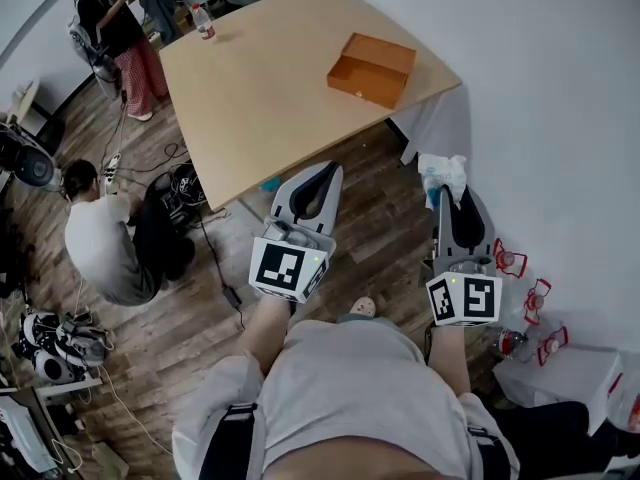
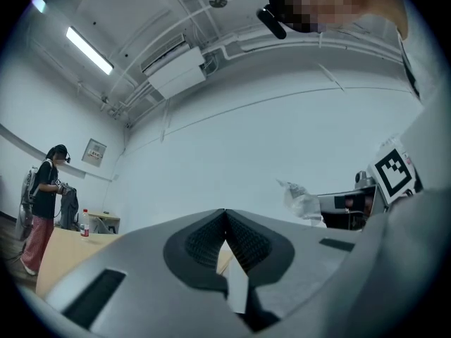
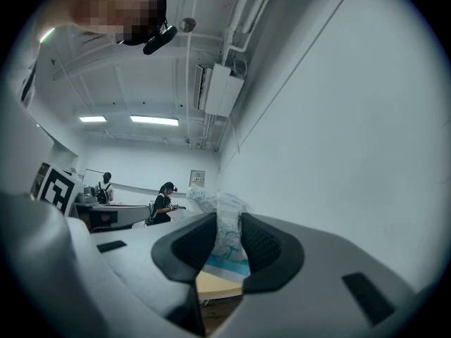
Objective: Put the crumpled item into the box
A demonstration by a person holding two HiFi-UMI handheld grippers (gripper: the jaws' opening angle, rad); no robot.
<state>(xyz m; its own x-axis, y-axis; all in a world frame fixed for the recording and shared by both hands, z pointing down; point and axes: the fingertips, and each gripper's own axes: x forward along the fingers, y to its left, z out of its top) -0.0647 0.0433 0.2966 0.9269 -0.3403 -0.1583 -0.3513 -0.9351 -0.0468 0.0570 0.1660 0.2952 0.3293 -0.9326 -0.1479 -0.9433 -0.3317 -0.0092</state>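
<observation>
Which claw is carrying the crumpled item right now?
The right claw, clamped on the crumpled white item; the left claw is shut with nothing between its jaws.

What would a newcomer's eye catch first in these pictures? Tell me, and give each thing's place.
First, the white crumpled item clamped in the right tongs, held over the wooden floor short of the table. Next, the open orange box near the table's right corner, which looks empty. The left tongs are shut on nothing, level with the right ones and to their left.
</observation>
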